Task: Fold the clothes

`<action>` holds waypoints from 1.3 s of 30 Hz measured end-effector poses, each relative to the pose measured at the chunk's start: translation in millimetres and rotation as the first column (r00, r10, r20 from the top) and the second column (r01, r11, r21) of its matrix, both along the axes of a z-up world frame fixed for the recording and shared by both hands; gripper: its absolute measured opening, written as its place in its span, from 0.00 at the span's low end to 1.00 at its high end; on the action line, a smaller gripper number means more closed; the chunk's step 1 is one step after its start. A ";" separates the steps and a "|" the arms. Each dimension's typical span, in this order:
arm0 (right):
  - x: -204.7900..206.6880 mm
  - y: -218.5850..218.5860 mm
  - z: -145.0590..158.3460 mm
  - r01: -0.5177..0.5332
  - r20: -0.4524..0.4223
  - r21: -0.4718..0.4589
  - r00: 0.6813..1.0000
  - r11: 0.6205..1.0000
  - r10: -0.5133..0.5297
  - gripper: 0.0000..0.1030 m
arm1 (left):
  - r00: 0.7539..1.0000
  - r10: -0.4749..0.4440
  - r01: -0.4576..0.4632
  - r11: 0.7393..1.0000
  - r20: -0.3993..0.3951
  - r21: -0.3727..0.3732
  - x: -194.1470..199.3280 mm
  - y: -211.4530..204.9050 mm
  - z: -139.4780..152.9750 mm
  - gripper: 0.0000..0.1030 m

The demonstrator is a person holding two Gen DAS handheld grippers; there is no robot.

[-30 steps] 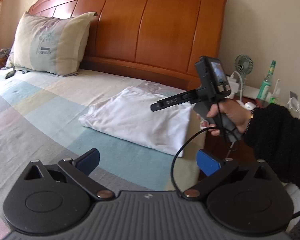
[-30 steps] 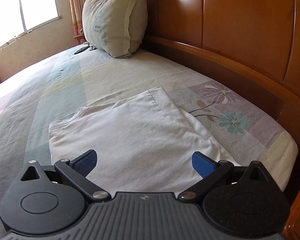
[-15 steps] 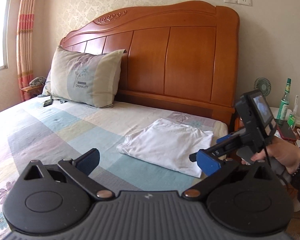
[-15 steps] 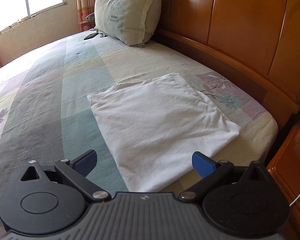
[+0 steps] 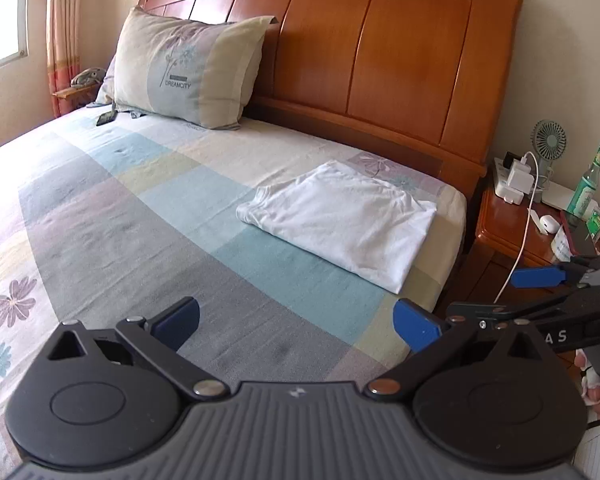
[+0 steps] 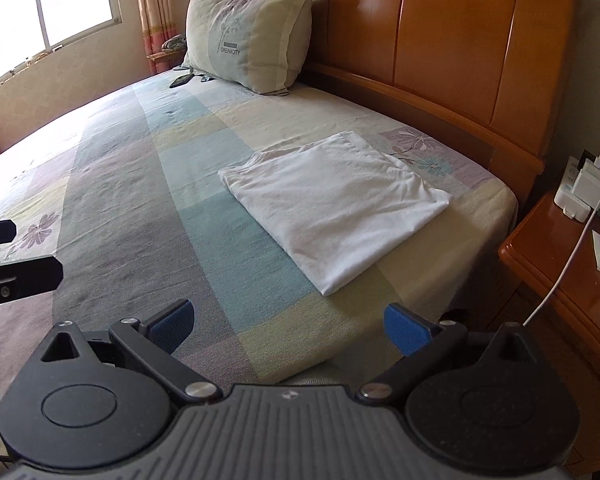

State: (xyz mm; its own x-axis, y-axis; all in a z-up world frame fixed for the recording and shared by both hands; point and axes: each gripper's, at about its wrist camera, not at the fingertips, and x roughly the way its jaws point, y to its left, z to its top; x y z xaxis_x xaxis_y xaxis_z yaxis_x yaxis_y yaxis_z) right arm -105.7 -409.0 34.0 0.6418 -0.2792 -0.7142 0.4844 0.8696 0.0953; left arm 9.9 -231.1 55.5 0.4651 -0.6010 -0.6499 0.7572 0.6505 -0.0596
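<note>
While shirt (image 6: 332, 208) is lying folded, flat rectangle near bed (image 6: 140, 216) corner by headboard (image 6: 440, 40), we are holding left gripper (image 5: 296, 320) and right gripper (image 6: 288, 318) clear of it, jaws of both apart, gripping nothing. Risks we are judging: any snag from low pass undoing fold; shirt sitting close to edge, nudge sliding it toward nightstand (image 6: 560, 264); cable (image 6: 572, 240) catching right gripper.

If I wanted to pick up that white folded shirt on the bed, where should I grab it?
Probably the near corner of the white folded shirt, coming in low from the foot of the bed. That corner points toward both open tools, lies flat with layers stacked, and has free sheet around it.
</note>
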 end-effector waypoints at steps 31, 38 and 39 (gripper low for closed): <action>-22.4 9.8 14.2 0.041 -0.011 -0.082 0.999 0.996 -0.042 1.00 | 0.996 0.002 0.009 0.993 -0.090 0.117 -5.4 -29.8 -16.2 0.99; -23.2 6.0 15.6 0.046 0.003 -0.066 0.999 0.997 -0.046 1.00 | 0.996 -0.004 0.016 0.992 -0.094 0.122 -4.3 -34.3 -15.6 0.99; -23.2 5.7 15.8 0.047 0.004 -0.066 0.999 0.997 -0.046 1.00 | 0.996 -0.005 0.016 0.992 -0.095 0.122 -4.1 -34.5 -15.5 0.99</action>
